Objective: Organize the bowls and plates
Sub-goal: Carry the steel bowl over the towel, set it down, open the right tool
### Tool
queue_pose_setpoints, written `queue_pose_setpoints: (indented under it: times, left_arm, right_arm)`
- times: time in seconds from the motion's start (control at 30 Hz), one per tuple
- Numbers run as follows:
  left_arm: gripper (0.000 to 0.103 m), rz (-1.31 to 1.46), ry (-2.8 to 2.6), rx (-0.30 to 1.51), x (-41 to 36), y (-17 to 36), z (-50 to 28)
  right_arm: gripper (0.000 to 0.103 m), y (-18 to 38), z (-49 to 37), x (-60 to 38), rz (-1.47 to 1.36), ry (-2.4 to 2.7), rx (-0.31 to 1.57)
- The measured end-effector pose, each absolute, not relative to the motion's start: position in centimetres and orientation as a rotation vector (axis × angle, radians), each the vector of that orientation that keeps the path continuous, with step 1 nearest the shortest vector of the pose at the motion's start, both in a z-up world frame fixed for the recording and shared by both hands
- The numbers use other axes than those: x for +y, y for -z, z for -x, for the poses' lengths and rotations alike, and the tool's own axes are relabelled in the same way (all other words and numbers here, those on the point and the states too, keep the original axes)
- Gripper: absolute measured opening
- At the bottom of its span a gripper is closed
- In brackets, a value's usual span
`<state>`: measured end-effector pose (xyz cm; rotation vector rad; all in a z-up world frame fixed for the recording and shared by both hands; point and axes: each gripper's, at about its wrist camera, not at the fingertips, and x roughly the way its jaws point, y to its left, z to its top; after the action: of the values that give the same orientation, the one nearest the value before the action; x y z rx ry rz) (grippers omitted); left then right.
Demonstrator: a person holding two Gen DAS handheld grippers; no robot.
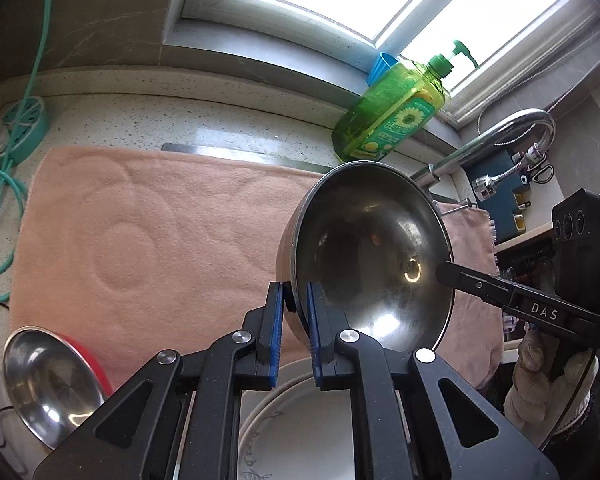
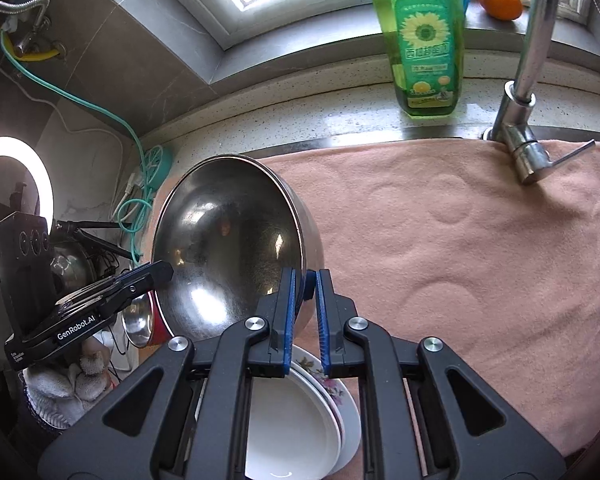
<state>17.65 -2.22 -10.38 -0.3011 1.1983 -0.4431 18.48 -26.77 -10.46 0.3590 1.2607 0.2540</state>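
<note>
A large steel bowl [image 1: 372,256] is held in the air above the pink towel, tilted on edge. My left gripper [image 1: 295,320] is shut on its left rim. My right gripper [image 2: 305,308] is shut on the opposite rim of the same bowl [image 2: 228,248]. Each gripper shows in the other's view, the right gripper [image 1: 444,274] and the left gripper [image 2: 164,272]. White plates [image 2: 300,420] are stacked below the bowl; they also show in the left wrist view [image 1: 300,420]. A smaller steel bowl [image 1: 48,380] sits on a red dish at the left.
A pink towel [image 2: 480,260] covers the counter. A green dish soap bottle [image 2: 424,36], a blue cup and an orange stand by the window. A tap [image 2: 528,92] rises at the right. A teal cable and power strip [image 1: 20,128] lie at the left.
</note>
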Motion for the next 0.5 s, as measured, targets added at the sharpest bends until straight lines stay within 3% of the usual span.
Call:
queue_pose_setpoints:
  times: [0.5]
  left_arm:
    - [0.011,0.19,0.599,1.295,-11.7,12.1,-15.3]
  right_arm:
    - [0.01,12.2,-12.0,-35.8,-0.44,-0.111,1.275]
